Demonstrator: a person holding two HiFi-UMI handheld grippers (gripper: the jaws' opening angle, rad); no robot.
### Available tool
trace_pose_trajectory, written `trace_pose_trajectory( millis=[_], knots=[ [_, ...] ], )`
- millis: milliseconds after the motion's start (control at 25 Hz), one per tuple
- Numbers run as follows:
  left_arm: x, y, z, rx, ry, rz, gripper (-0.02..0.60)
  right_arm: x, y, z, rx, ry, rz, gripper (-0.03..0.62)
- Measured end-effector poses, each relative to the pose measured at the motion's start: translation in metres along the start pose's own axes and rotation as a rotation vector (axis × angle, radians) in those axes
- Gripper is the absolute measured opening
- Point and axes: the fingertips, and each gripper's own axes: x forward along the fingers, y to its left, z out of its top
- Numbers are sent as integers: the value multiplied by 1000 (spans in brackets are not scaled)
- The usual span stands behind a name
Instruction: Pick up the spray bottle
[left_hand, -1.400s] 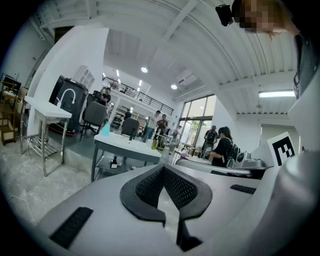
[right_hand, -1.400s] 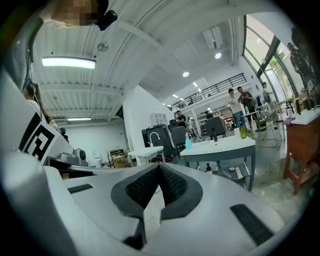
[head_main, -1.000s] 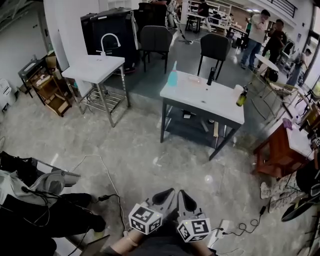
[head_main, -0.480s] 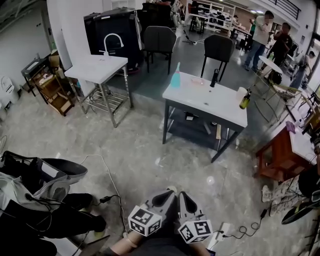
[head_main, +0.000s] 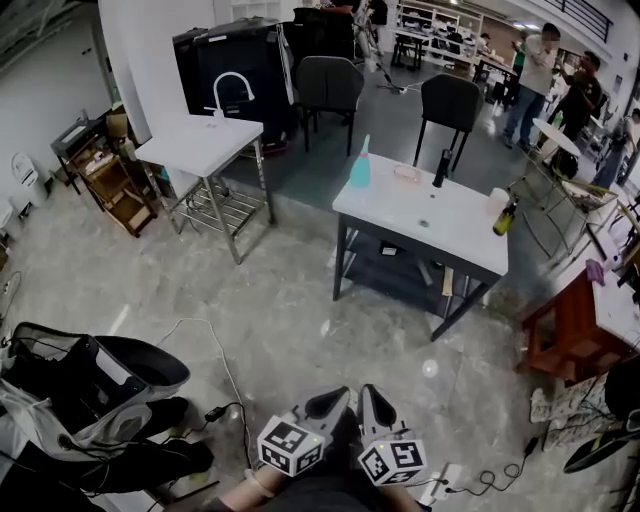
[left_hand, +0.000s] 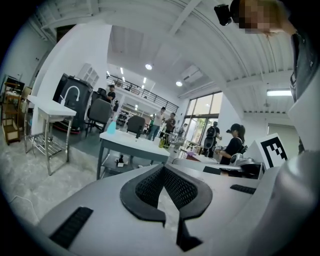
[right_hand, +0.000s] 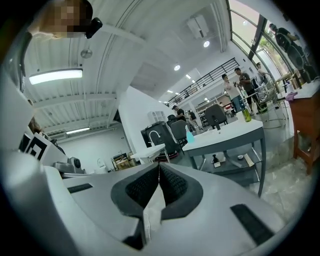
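Approach stage: since a sec ago the white desk (head_main: 440, 225) has drawn nearer in head view, so pick-up not begun. The teal spray bottle (head_main: 360, 168) stands upright at its far-left edge, well apart from both tongs. Left tongs (head_main: 333, 402), right tongs (head_main: 373, 402) — each pressed together, empty. Count on desk — spray bottle ×1, dark bottle (head_main: 441, 168) ×1, green bottle (head_main: 505, 217) ×1.

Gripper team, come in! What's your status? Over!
Left gripper, right gripper: both shut, empty. Spray bottle upright on white table, far ahead. Cable on floor, left of path.
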Motion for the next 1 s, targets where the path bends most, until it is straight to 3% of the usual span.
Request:
trace_pose_trajectory(
  millis=[600,1000],
  knots=[
    [105,65,43,-48,18,21,6,104,-72,48,8,30,15,8],
    [159,94,69,-30,17,54,6,154,-117,75,28,23,19,8]
  ],
)
